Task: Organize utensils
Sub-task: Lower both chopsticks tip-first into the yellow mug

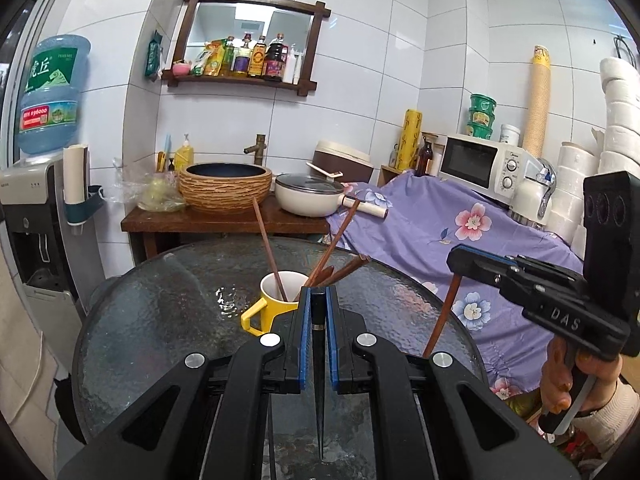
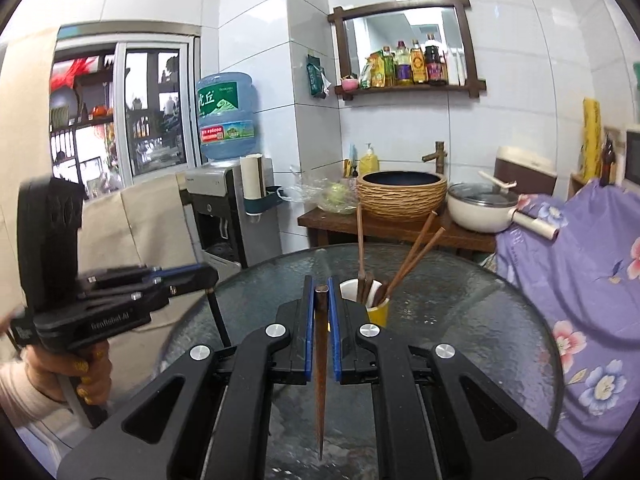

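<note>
A yellow mug (image 1: 276, 303) stands on the round glass table (image 1: 160, 312) and holds several brown chopsticks (image 1: 340, 236). My left gripper (image 1: 319, 294) is shut on a black chopstick (image 1: 319, 360), held upright just in front of the mug. My right gripper (image 2: 321, 286) is shut on a brown chopstick (image 2: 320, 368), also upright, close to the mug (image 2: 378, 312). In the left wrist view the right gripper (image 1: 460, 258) hovers at the right with its brown chopstick (image 1: 442, 316) hanging down. In the right wrist view the left gripper (image 2: 208, 276) is at the left.
Behind the table a wooden stand (image 1: 224, 222) carries a woven basin (image 1: 225, 186) and a white pot (image 1: 308, 196). A purple floral cloth (image 1: 440, 224) covers the counter at right, with a microwave (image 1: 480, 162). A water dispenser (image 1: 36, 216) stands at left.
</note>
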Available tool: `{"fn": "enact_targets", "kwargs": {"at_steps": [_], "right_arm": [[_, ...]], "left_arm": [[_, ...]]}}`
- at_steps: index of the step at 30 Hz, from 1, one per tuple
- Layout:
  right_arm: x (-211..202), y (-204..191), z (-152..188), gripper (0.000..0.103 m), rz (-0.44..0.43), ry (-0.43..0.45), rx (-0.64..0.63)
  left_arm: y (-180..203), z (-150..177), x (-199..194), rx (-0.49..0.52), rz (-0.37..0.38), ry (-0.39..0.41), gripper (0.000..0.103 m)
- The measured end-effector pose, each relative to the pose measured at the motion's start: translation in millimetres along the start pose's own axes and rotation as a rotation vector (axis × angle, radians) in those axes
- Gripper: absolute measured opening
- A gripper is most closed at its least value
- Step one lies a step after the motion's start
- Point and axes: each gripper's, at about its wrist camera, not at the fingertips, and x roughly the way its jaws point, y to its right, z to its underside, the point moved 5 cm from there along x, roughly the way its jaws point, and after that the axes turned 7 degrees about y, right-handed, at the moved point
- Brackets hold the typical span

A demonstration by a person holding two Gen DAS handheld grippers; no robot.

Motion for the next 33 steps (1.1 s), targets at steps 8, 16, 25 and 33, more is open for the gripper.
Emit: {"fn": "enact_targets", "kwargs": {"at_steps": [8, 16, 25, 33], "right_arm": [[29.4, 7.1, -51.3, 0.008, -0.053, -0.006, 0.097], [57.4, 7.6, -113.2, 0.008, 0.02, 0.053, 0.077], [100.8, 15.0, -154.3, 0.008, 0.164, 0.106, -0.007], [142.6, 40.0, -144.8, 0.008, 0.234, 0.092, 0.004]], "left_arm": [[-22.7, -34.0, 16.3, -0.03, -0.006, -0.018, 0.007], [-35.3, -87.3, 39.6, -0.033, -0.04, 0.028, 0.007], [-42.1, -128.2, 75.6, -0.043, -0.118, 0.113, 0.007], [-50.7, -135.0, 112.4, -0.069, -0.164, 0.141, 0.007]]}}
